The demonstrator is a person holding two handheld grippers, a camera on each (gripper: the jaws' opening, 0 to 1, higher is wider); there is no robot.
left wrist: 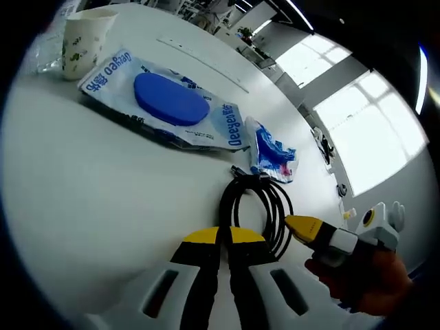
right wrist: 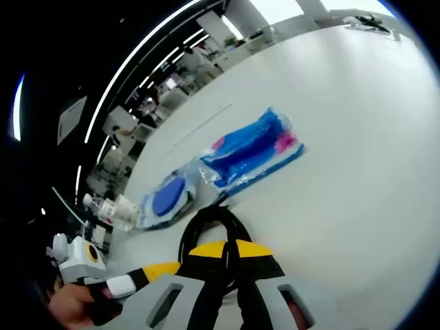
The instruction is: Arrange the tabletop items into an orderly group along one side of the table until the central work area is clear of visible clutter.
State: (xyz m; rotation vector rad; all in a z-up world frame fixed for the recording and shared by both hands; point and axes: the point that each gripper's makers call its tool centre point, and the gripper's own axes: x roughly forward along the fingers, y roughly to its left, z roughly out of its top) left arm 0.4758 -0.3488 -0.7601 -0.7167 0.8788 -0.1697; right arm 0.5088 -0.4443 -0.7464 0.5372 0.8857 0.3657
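A coiled black cable lies on the white table, right in front of my left gripper. Its yellow-tipped jaws are closed together over the coil's near left edge and seem to pinch it. My right gripper comes in from the right, its tip against the coil's other side. In the right gripper view the cable loops out from under my right gripper, whose jaws also meet on it. The left gripper shows at lower left.
Beyond the cable lie a blue crinkled packet and a wet-wipes pack with a blue round lid. A paper cup and a clear bottle stand at the far end. A hand holds the right gripper.
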